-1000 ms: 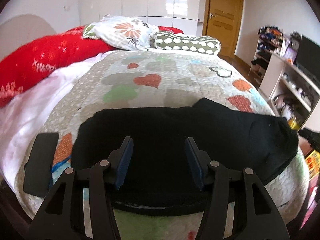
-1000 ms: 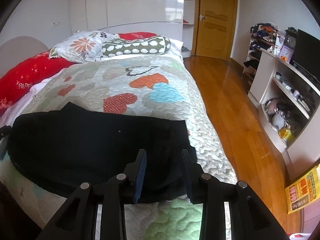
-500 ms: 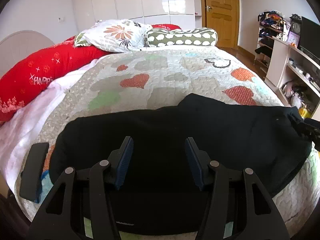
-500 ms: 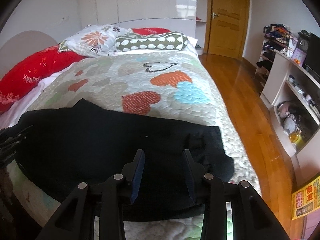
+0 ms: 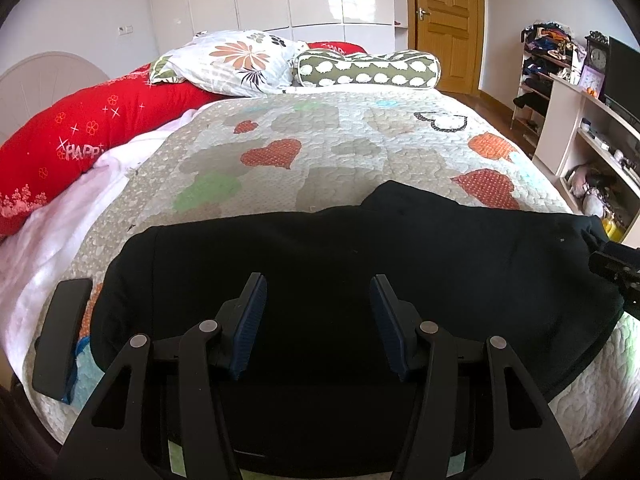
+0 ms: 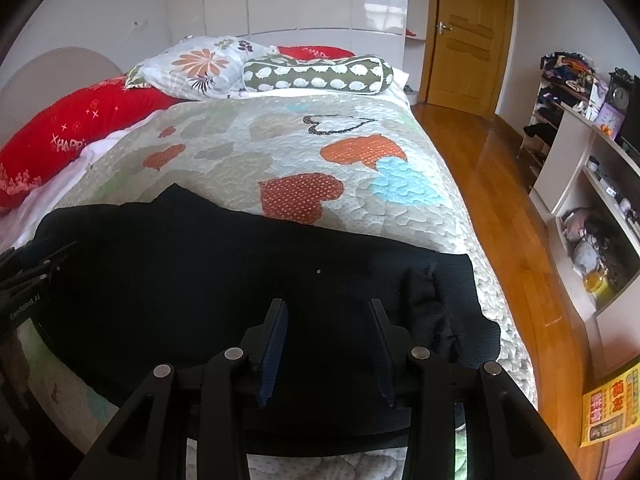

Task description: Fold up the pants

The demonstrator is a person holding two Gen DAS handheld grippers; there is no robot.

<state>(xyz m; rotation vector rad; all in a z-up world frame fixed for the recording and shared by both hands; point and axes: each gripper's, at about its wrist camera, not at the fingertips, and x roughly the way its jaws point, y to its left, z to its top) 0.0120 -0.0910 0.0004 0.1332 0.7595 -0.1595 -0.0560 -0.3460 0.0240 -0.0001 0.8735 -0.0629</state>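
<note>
Both the left tongs (image 5: 318,304) and right tongs (image 6: 328,330), spread wide and empty, hover at lower centre over the black fabric pants (image 5: 360,264) on the heart-patterned quilted bed (image 5: 340,152), so the grasp for the next fold seems due, calling for closing on an edge.

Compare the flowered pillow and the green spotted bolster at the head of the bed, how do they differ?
The flowered pillow is white with orange and black flower prints; the green spotted bolster is olive with rows of white blobs. The pillow is broad, flat and lies tilted, partly over the red cushion; the bolster is a long roll lying level across the bed. Both sit at the head of the quilt.
</note>
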